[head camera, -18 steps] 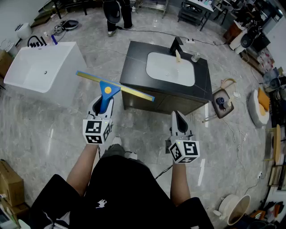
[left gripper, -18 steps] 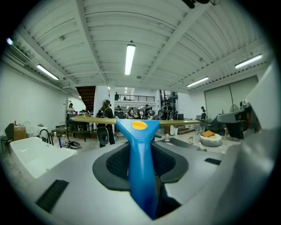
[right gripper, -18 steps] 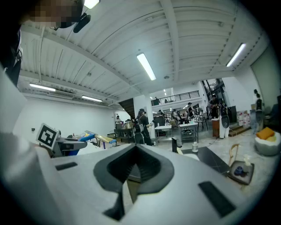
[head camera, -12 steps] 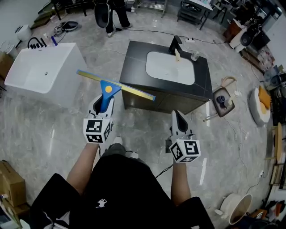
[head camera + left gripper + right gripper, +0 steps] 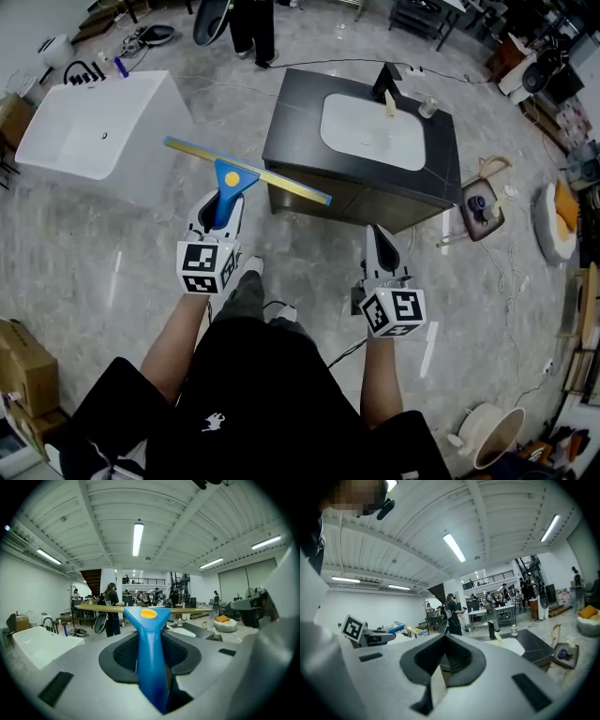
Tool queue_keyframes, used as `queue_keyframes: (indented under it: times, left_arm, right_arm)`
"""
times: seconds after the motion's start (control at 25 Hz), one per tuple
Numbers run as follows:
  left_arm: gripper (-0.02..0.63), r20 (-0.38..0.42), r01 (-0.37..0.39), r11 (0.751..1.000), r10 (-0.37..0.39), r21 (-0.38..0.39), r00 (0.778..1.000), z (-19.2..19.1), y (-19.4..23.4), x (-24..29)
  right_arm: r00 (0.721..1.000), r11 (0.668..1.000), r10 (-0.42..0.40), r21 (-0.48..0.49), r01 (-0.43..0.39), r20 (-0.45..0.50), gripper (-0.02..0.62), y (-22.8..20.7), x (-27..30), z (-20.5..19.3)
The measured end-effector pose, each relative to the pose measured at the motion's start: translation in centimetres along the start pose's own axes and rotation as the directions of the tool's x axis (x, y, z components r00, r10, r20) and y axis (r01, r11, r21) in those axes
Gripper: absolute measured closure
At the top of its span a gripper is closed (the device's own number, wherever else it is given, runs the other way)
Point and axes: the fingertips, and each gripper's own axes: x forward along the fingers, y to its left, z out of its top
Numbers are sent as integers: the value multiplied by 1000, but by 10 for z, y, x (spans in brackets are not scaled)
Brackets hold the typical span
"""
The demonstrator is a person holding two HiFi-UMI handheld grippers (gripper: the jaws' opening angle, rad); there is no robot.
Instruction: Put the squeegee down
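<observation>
A squeegee (image 5: 226,190) with a blue handle, a yellow dot and a long yellow-edged blade is held out in front of me, blade crosswise, over the marble floor. My left gripper (image 5: 217,214) is shut on its handle; in the left gripper view the blue squeegee handle (image 5: 150,658) is pinched between the dark pads of the left gripper (image 5: 150,639). My right gripper (image 5: 377,242) hangs to the right, shut and empty; its pads meet in the right gripper view (image 5: 445,641). A black vanity (image 5: 292,117) with a white basin (image 5: 372,131) stands just beyond the blade.
A white bathtub (image 5: 94,131) stands at the left. A person's legs (image 5: 253,28) are at the far end. A small stand with a bottle (image 5: 478,206), cables and a bucket (image 5: 492,436) are on the floor at the right; a cardboard box (image 5: 23,375) sits lower left.
The squeegee stays in the left grip. Both grippers keep nearly the same pose; the vanity and tub have shifted slightly in the view as my head moved.
</observation>
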Motion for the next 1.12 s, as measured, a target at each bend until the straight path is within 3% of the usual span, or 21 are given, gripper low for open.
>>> queue_keyframes:
  times: [1.12]
  left_arm:
    - [479,40,193,981,-192,-25,981,34,118,171]
  right_arm:
    - [993,988,-122,-91,121,-5,594,13,188,42]
